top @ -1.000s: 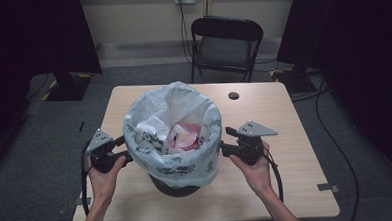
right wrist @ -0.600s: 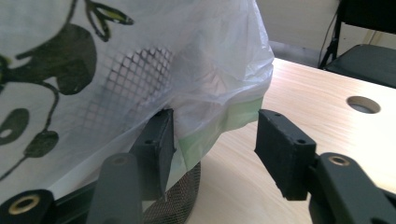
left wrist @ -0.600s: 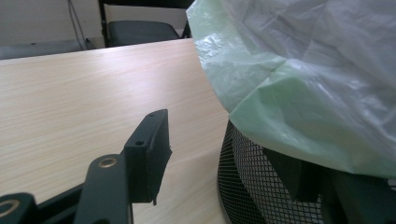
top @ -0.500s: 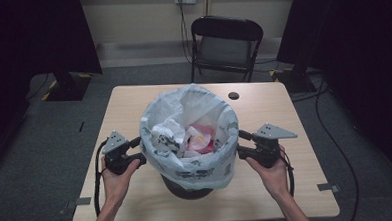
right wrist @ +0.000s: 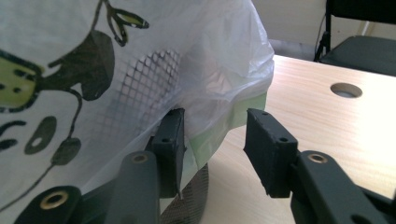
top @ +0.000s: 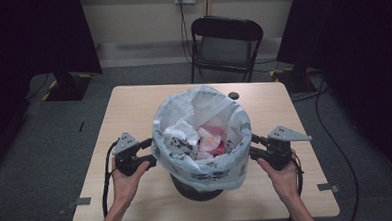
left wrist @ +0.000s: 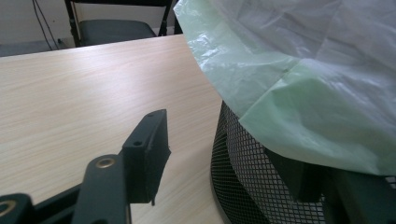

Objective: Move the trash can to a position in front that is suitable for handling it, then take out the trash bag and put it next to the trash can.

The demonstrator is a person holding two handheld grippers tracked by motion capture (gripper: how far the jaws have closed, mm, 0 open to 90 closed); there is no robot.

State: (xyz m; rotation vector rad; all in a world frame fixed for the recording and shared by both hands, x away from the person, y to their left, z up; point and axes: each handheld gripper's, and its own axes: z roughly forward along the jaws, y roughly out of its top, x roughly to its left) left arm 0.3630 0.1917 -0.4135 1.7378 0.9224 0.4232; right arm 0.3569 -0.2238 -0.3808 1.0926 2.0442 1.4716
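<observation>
Wooden table [top: 134,113], seen from above, bearing a black mesh wastebasket [left wrist: 238,172] at its centre, toward the 6 o'clock edge. A folding chair [top: 224,41] stands beyond the table at 12 o'clock. The basket is lined with a white printed plastic bag [top: 206,165], whose rim is folded out and hangs down over the mesh wall; crumpled white and pink waste [top: 205,140] lies inside. A small round hole [top: 233,95] in the tabletop lies just beyond the bag at 1 o'clock.

Left gripper [top: 148,150], held at 9 o'clock of the basket: jaws apart. In the left gripper view one jaw stands over bare table, the other is hidden behind the hanging bag edge and mesh; whether it presses on anything cannot be told.

Right gripper [top: 254,145], held at 3 o'clock of the basket: jaws have just been closing, yet a clear gap remains. In the right gripper view the bag's hanging green-tinted hem lies between them, touching the jaw nearer the basket and clear of the other.
</observation>
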